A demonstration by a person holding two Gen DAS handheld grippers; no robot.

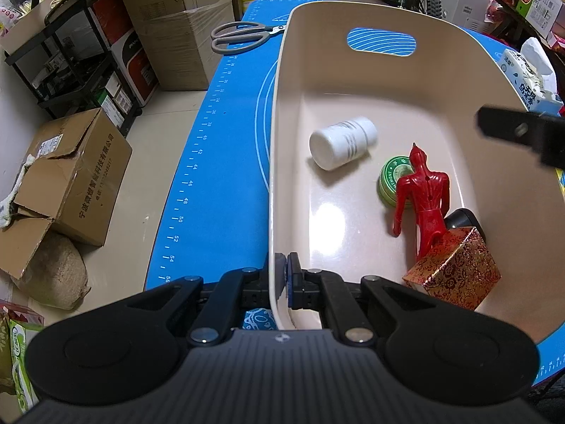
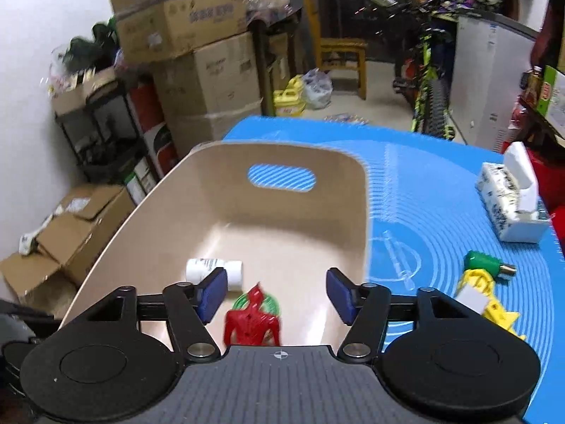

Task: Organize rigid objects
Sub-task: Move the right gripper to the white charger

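Note:
A beige plastic bin point(image 1: 282, 113) stands on the blue mat point(image 1: 219, 162). In it lie a white bottle point(image 1: 342, 143), a green tin point(image 1: 393, 178), a red toy figure point(image 1: 422, 198), a red-gold patterned box point(image 1: 455, 272) and a black object point(image 1: 462, 217). My left gripper point(image 1: 286, 279) is shut on the bin's near rim. My right gripper point(image 2: 275, 295) is open and empty above the bin point(image 2: 148, 233), over the red figure point(image 2: 252, 319), tin and bottle point(image 2: 215, 270). Its finger also shows in the left wrist view point(image 1: 508, 130).
Grey scissors point(image 1: 240, 37) lie on the mat beyond the bin. A tissue pack point(image 2: 512, 201), a green plug-like object point(image 2: 487, 265) and yellow pieces point(image 2: 491, 304) lie on the mat to the right. Cardboard boxes point(image 1: 70, 176), a rack and a bicycle stand around the table.

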